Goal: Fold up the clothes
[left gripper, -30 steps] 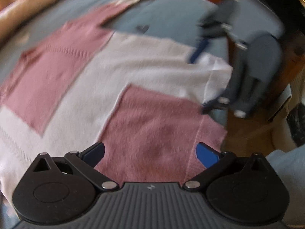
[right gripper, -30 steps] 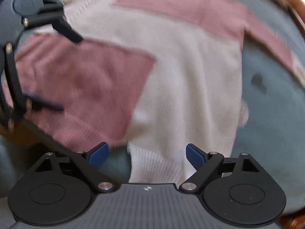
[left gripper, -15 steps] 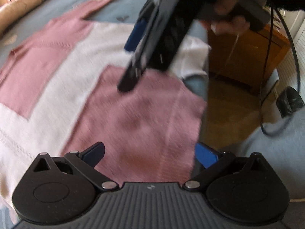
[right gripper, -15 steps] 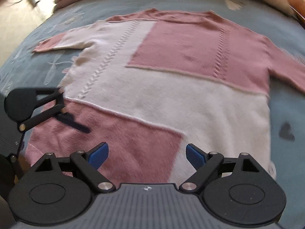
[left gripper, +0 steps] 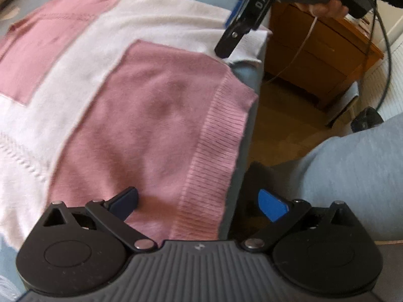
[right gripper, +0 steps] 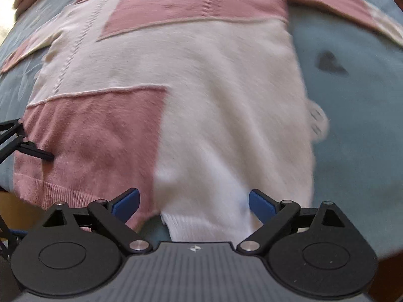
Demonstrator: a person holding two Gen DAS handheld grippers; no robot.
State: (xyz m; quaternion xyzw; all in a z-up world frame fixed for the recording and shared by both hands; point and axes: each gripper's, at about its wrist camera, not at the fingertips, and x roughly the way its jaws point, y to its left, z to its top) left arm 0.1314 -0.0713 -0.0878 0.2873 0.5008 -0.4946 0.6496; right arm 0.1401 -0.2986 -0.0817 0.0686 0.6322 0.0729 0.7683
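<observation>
A blue bedspread (right gripper: 352,130) fills the ground ahead of both sets of jaws, and on it the pink-and-white sweater (right gripper: 214,95) lies spread flat, its hem nearest the jaws and its sleeves stretching away at the far side. It looks like a soft, light knit that will sag and drag on the cover, so the ribbed hem (left gripper: 214,151) judged as the firmest edge is the place to pinch, one corner per tool. The left gripper (left gripper: 199,202) stands released, its jaws spread with the pink hem corner lying between them. The right gripper (right gripper: 194,201) is likewise released, straddling the white hem corner. To the right of the left jaws, past the bed edge, sit a wooden dresser (left gripper: 314,50) and a trailing cable (left gripper: 385,58); neither blocks the sweater.
</observation>
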